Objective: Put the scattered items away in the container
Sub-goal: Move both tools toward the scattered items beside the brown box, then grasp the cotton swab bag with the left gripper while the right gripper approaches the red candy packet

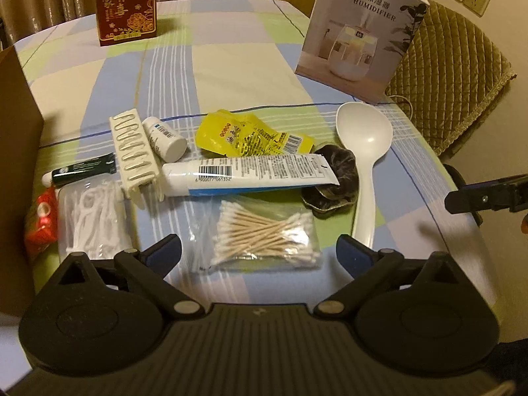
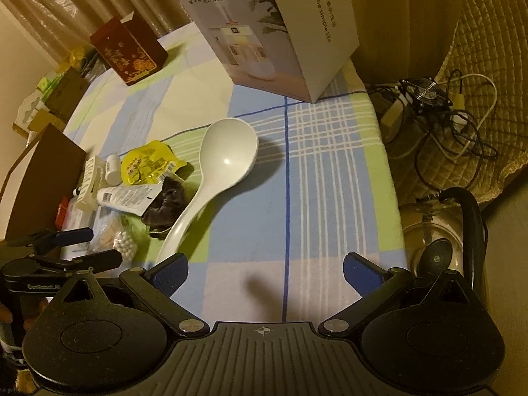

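Note:
My left gripper (image 1: 259, 250) hangs open just above a clear bag of cotton swabs (image 1: 264, 234), one finger to each side and apart from it. Behind the bag lie a white toothpaste tube (image 1: 250, 175), a yellow pouch (image 1: 244, 135), a dark scrunchie (image 1: 336, 178) and a white spoon (image 1: 366, 151). Left of these are a small white bottle (image 1: 165, 138), a cream rack (image 1: 132, 155), a dark green tube (image 1: 82, 171), a bag of floss picks (image 1: 92, 217) and a red packet (image 1: 41, 217). The brown cardboard box (image 1: 19, 115) stands at the left. My right gripper (image 2: 265, 274) is open over bare tablecloth, right of the spoon (image 2: 224, 165).
A humidifier box (image 1: 356, 33) stands at the back right and a red gift box (image 1: 125, 3) at the back left. Beyond the table's right edge are a kettle (image 2: 439, 231), cables (image 2: 455, 125) and a quilted cover (image 1: 455, 76). One right gripper finger (image 1: 468, 198) shows at the right.

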Demonstrator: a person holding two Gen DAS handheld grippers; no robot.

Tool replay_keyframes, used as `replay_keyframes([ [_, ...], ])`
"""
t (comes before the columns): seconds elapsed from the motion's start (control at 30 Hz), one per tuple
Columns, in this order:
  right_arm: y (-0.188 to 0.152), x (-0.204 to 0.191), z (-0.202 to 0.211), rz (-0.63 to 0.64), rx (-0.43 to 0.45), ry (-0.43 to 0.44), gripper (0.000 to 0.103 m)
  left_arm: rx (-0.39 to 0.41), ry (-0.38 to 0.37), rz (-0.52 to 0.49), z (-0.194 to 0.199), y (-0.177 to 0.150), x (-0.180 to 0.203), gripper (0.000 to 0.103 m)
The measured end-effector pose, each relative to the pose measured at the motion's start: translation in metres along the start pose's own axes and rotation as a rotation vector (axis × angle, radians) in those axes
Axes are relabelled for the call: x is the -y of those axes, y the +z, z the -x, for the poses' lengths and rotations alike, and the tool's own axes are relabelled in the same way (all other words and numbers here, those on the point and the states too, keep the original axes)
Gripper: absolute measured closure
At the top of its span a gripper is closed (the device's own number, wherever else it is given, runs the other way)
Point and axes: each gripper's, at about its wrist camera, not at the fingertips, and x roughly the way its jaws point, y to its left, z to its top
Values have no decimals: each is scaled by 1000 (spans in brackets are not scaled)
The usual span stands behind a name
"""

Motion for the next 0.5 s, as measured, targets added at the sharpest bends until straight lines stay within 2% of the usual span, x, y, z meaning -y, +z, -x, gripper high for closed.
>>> replay_keyframes([
  [0.23,2,-1,-3,6,-7,-3,0,-27,5,9,-20,5,-1,6],
  [0.5,2,-7,-7,36,-11,-2,0,-10,44,-88,-21,-4,9,23],
])
